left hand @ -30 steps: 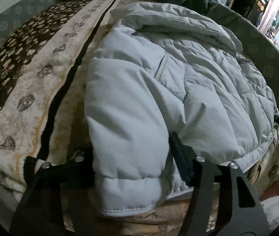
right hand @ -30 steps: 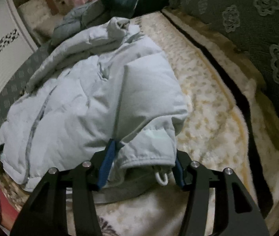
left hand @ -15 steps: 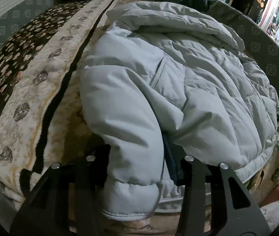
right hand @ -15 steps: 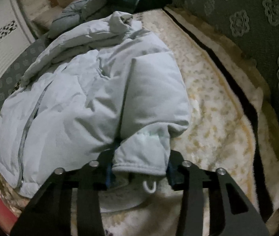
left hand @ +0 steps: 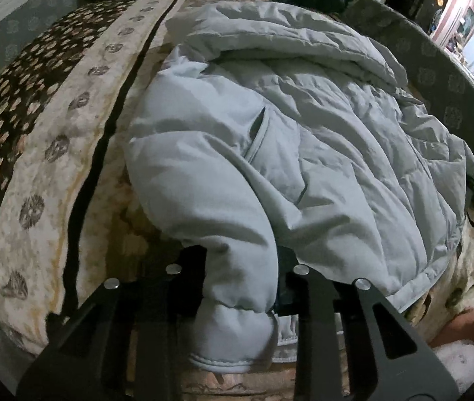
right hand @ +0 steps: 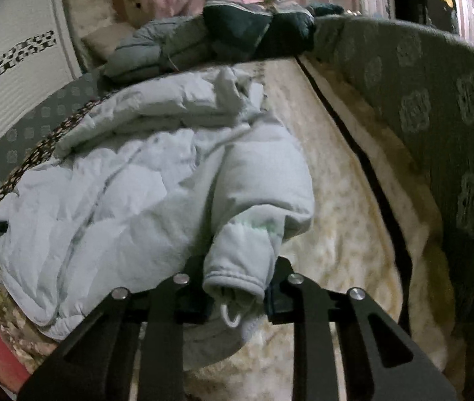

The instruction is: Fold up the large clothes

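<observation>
A pale grey puffy jacket [left hand: 303, 140] lies spread on a patterned blanket. My left gripper [left hand: 240, 284] is shut on the cuff end of one sleeve [left hand: 223, 220], which bunches between the jaws. In the right wrist view the jacket [right hand: 129, 193] lies to the left, and my right gripper [right hand: 237, 287] is shut on the cuff of the other sleeve [right hand: 263, 193]. A white cord loop [right hand: 230, 317] hangs from that cuff. Both sleeves are lifted a little off the blanket.
The cream and brown blanket [left hand: 46, 153] covers the bed, also in the right wrist view [right hand: 344, 234]. A green patterned backrest [right hand: 437, 117] runs along the right. Dark clothes [right hand: 237, 33] are piled at the far end. A white cabinet [right hand: 12, 77] stands left.
Both grippers have closed on the sleeve cuffs and lifted them, pulling the sleeves up and toward me. The jacket body has wrinkled and shifted slightly.
</observation>
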`<control>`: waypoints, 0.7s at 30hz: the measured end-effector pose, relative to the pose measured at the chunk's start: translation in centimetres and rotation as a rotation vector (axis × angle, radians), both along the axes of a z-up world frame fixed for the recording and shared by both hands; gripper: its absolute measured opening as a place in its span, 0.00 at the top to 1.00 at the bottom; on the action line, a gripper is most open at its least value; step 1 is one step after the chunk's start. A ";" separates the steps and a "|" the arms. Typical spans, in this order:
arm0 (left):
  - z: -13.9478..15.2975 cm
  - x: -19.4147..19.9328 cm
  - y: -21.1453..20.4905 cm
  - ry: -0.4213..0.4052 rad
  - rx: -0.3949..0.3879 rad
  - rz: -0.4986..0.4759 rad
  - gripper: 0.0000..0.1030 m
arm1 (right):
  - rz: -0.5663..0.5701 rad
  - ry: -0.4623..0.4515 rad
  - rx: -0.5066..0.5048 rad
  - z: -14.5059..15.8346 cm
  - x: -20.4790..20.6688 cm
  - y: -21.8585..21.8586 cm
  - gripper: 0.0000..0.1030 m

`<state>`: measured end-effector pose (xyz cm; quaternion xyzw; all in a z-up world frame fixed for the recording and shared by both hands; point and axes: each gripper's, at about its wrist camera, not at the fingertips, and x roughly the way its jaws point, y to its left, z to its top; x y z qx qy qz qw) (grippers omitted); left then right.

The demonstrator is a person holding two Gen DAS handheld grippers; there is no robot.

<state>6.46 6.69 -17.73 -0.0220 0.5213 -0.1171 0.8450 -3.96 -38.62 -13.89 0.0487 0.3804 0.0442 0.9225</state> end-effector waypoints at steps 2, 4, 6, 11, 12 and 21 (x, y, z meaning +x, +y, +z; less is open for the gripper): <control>0.2 0.7 -0.1 0.007 -0.024 0.004 0.74 | 0.016 0.006 -0.025 0.2 0.7 0.1 0.78; 0.4 1.3 -0.3 0.010 -0.037 0.006 0.75 | 0.028 0.012 -0.033 0.3 1.2 0.2 0.78; 0.7 1.6 -0.8 0.007 -0.027 -0.003 0.75 | 0.041 0.013 -0.042 0.7 1.5 0.1 0.78; 1.0 2.7 -1.6 0.004 -0.019 -0.022 0.75 | 0.046 0.035 -0.069 0.6 2.5 0.3 0.78; 1.0 3.1 -1.5 0.006 -0.032 -0.017 0.76 | 0.039 0.037 -0.061 0.5 2.7 0.3 0.78; 4.2 6.2 -1.2 -0.050 -0.114 -0.002 0.77 | 0.006 -0.015 -0.057 2.8 4.9 0.3 0.78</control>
